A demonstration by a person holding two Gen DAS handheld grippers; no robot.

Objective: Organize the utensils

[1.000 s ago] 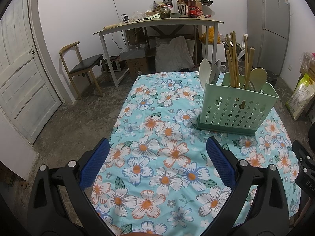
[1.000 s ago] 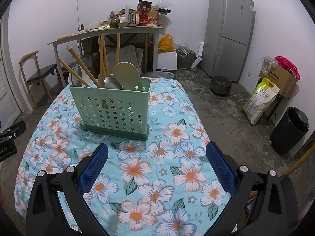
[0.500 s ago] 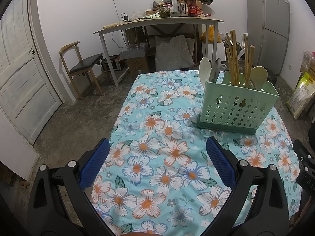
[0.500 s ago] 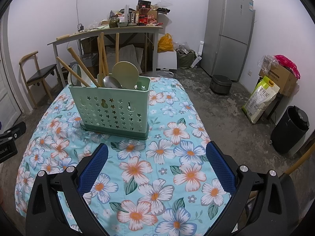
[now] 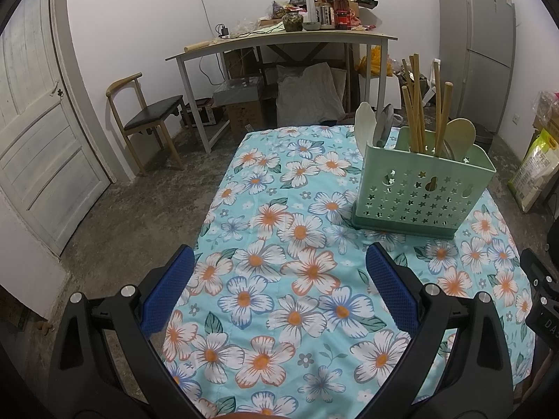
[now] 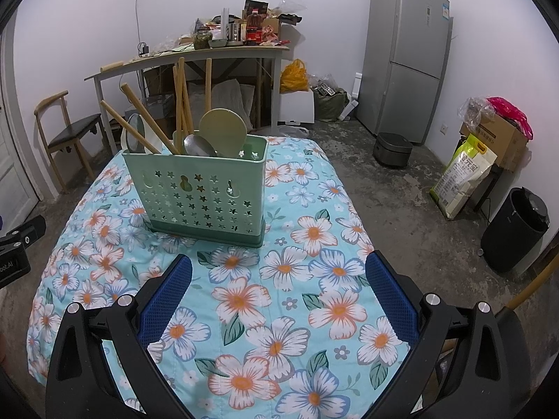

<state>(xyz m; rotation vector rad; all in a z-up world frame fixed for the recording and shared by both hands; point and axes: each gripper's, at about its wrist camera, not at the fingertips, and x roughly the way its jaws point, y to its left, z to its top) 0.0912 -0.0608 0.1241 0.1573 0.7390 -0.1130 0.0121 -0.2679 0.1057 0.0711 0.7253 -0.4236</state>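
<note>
A mint-green utensil caddy (image 5: 421,193) (image 6: 202,197) with star cut-outs stands upright on the flowered tablecloth (image 5: 297,279) (image 6: 272,296). Wooden chopsticks (image 5: 414,104) (image 6: 181,101), a pale wooden spatula (image 5: 459,136) (image 6: 223,129), a metal spoon (image 6: 197,145) and a white spoon (image 5: 365,122) stick out of it. My left gripper (image 5: 277,284) hangs open over the cloth, the caddy ahead to its right. My right gripper (image 6: 277,284) is open too, the caddy ahead to its left. Nothing lies between either pair of blue pads.
Behind the table stand a cluttered desk (image 5: 286,40) (image 6: 195,57), a wooden chair (image 5: 146,118) (image 6: 66,132), a white door (image 5: 38,132) and a grey fridge (image 6: 407,56). A black bin (image 6: 517,230), a rice bag (image 6: 464,174) and a rice cooker (image 6: 391,148) sit on the floor.
Both views have shifted slightly; the caddy sits a touch lower and nearer in the right wrist view. Both grippers stay open and empty.
</note>
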